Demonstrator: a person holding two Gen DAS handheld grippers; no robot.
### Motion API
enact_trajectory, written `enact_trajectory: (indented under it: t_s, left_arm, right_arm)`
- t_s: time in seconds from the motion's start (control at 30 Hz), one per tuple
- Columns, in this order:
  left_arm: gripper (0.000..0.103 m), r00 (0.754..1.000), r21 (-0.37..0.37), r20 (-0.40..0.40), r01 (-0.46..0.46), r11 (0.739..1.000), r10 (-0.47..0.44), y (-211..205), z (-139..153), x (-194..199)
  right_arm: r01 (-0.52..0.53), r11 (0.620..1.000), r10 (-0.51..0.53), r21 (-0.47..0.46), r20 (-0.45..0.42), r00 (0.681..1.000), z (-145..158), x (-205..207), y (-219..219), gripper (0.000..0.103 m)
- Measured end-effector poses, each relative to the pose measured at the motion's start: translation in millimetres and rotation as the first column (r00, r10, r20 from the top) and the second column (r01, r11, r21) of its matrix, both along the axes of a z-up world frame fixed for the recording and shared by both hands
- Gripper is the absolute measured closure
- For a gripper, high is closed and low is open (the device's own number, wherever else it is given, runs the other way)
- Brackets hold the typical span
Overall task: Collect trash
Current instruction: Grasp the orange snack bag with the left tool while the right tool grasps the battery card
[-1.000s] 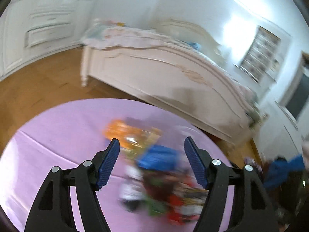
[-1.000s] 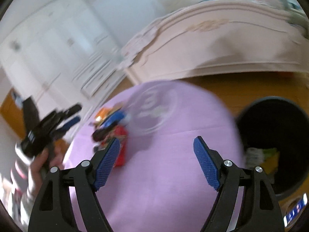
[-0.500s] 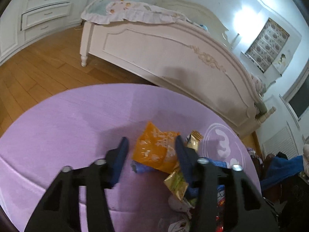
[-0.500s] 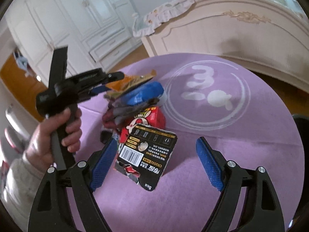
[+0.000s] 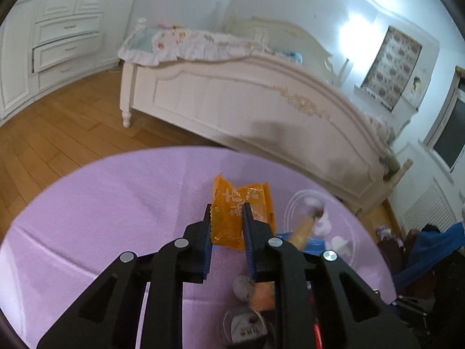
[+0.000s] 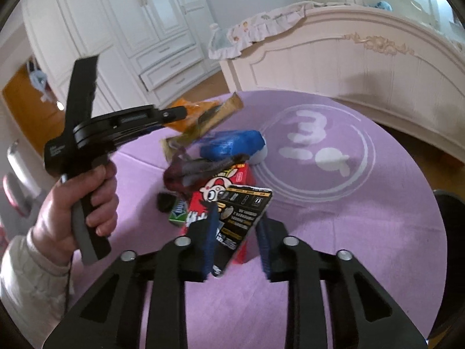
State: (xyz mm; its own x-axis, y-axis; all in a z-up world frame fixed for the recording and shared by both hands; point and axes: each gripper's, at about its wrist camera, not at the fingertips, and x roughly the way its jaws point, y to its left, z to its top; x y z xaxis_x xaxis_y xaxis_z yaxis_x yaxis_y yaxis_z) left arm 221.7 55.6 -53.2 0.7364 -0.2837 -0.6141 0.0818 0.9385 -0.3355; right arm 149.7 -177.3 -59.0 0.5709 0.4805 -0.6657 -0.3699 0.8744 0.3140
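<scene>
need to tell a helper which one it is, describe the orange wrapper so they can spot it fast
Find the round purple mat on the wood floor before the white bed. In the trash pile on it, the orange wrapper is pinched between the pads of the left hand-held gripper. It is the only bright orange translucent packet, beside a blue bag and a red box.

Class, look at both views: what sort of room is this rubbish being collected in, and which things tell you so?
Most likely a bedroom: a white carved bed with frilled bedding, built-in white wardrobes and drawers, and a round purple rug on wood flooring.
</scene>
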Motion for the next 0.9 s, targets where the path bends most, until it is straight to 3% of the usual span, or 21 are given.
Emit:
enact_trajectory:
  t_s: [0.2, 0.5, 0.6, 0.67, 0.7, 0.77, 0.8, 0.9]
  left_arm:
    - [0.084, 0.997, -0.021, 0.074, -0.014, 1.0, 0.016, 7.8, 33.1, -32.3]
    - [0.084, 0.987, -0.012, 0.138, 0.09, 0.996, -0.087, -26.8, 65.7, -76.8]
    - [0.084, 0.981, -0.018, 0.147, 0.131, 0.991, -0.127, -46.7, 69.0, -82.8]
    - [0.084, 0.98, -0.025, 0.149, 0.14, 0.99, -0.134, -53.0, 69.2, -86.1]
    - [0.084, 0.979, -0.029, 0.151, 0.143, 0.989, -0.137, -55.3, 69.3, -87.7]
    - [0.084, 0.979, -0.038, 0.15, 0.148, 0.988, -0.141, -59.7, 68.5, -90.9]
    - [0.084, 0.979, -0.04, 0.147, 0.148, 0.988, -0.141, -60.9, 67.3, -92.5]
    - [0.084, 0.981, -0.046, 0.131, 0.149, 0.988, -0.141, -62.8, 61.6, -97.7]
  right_arm:
    - [0.019, 0.997, -0.02, 0.07, 0.02, 1.0, 13.0, -15.5, -16.2, 0.094]
    - [0.073, 0.989, -0.082, 0.131, 0.062, 0.995, 34.8, -37.3, -50.1, 0.096]
    - [0.078, 0.986, -0.083, 0.147, 0.026, 0.996, 30.3, -36.7, -60.8, 0.096]
    - [0.074, 0.986, -0.067, 0.151, -0.047, 0.997, 18.8, -32.1, -64.4, 0.094]
    - [0.077, 0.986, -0.069, 0.145, -0.064, 0.996, 14.3, -30.8, -64.2, 0.087]
    - [0.088, 0.986, -0.075, 0.142, -0.096, 0.993, 2.5, -26.8, -62.2, 0.022]
    - [0.094, 0.983, -0.077, 0.158, -0.106, 0.991, -2.8, -25.7, -60.4, 0.017]
    - [0.044, 0.989, -0.022, 0.141, -0.15, 0.988, -18.5, -17.6, -42.2, 0.017]
